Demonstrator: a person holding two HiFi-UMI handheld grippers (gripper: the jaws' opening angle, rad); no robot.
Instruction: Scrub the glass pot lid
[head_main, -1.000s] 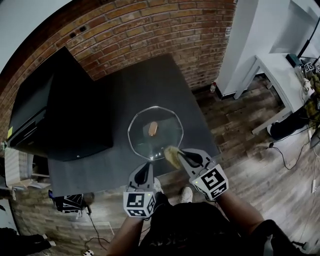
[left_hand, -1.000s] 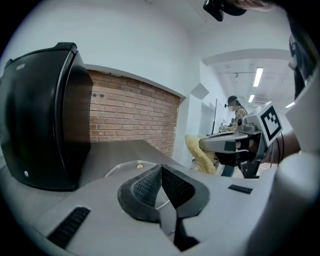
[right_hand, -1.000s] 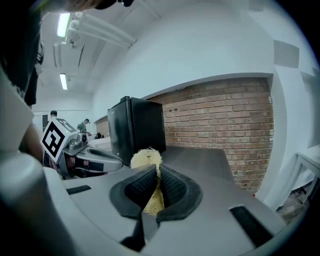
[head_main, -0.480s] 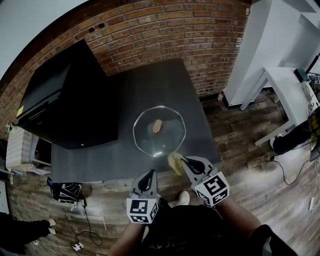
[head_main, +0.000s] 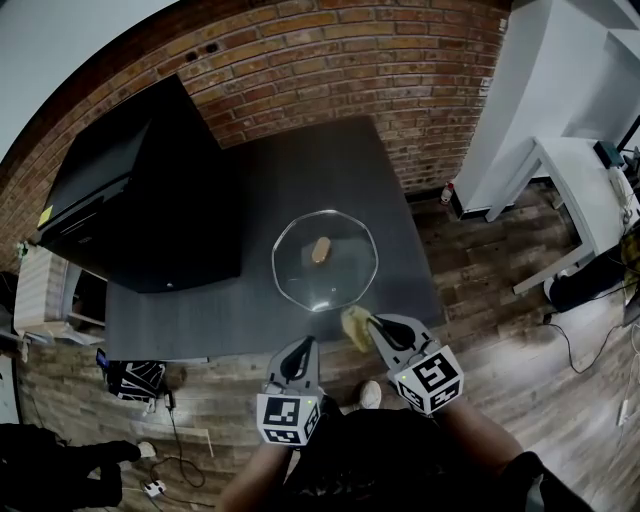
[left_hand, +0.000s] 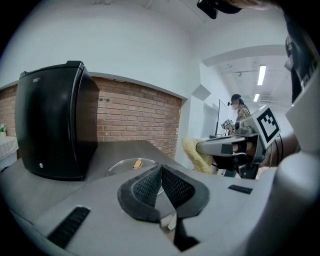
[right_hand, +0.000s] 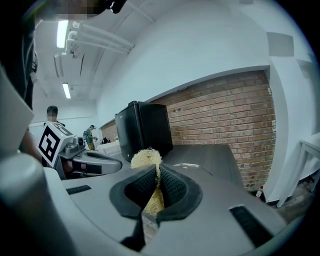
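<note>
A round glass pot lid with a tan knob lies flat on the dark grey table; it also shows low in the left gripper view as the lid. My right gripper is shut on a yellow fibrous scrubber, held off the table's near edge, just short of the lid. The scrubber sticks up from between the closed jaws. My left gripper hangs lower and to the left, shut with nothing in it, its pads pressed together.
A black box-like appliance takes up the table's left part. A brick wall runs behind the table. White furniture stands at the right over wooden floor. Cables and a small marked box lie on the floor at lower left.
Both grippers have drawn back toward me, off the lid's near rim to beyond the table edge. The scrubber stayed in the right gripper. The lid has not moved.
</note>
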